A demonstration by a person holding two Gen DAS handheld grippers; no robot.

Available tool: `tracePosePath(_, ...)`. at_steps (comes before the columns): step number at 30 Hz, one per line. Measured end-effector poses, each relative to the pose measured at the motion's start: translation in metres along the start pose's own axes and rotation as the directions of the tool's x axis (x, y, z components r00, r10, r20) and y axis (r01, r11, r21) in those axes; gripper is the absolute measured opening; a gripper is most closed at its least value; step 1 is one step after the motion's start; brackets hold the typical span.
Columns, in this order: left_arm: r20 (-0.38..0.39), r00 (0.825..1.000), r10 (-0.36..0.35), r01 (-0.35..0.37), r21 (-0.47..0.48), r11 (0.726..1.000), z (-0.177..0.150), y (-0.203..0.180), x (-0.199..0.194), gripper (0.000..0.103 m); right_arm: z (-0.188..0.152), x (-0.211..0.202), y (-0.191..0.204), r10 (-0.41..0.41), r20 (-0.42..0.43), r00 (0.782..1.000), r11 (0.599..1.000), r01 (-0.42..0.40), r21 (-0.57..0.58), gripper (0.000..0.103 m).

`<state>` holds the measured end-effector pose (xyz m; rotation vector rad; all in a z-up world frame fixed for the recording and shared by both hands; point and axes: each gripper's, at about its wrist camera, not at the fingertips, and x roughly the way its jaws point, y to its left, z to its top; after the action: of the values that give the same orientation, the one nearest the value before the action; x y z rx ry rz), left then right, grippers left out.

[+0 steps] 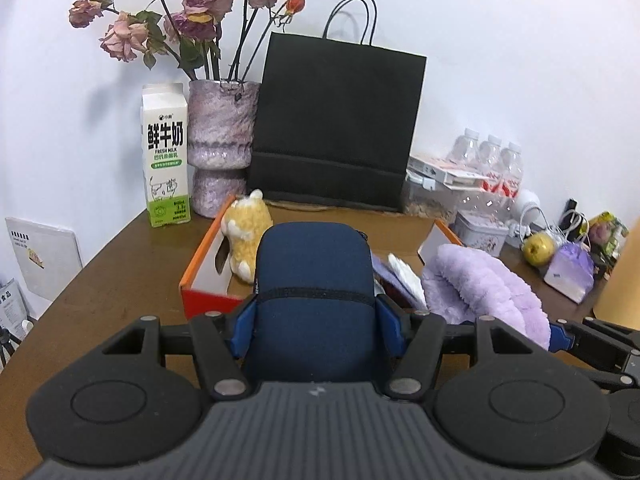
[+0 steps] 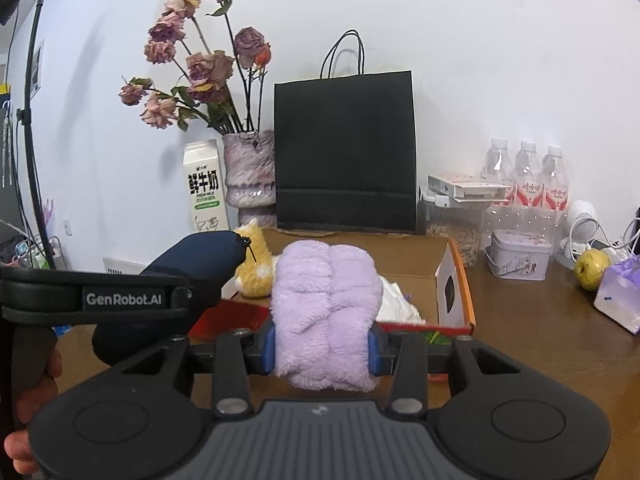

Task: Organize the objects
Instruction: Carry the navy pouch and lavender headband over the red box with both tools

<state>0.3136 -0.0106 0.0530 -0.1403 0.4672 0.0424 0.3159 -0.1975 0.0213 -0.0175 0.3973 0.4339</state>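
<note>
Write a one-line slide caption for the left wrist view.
Left gripper clamps a navy blue fabric pouch above an open orange-rimmed cardboard box holding a yellow plush toy.

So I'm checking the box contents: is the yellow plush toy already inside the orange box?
Yes, the yellow plush toy lies inside the orange box, against its left wall.

Sitting on the bench: three water bottles (image 2: 527, 176) at two o'clock, one milk carton (image 1: 165, 156), one black bag (image 1: 336, 124), one vase (image 1: 222, 144).
</note>
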Motion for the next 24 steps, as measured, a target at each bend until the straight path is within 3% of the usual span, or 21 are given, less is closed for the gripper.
tracePosePath(24,-0.017,1.000,0.004,-0.004,-0.020,1.000,0.038,-0.003,0.088,0.063,0.037,0.080,-0.034,-0.021,0.010,1.000,1.000,0.020,0.019,0.039)
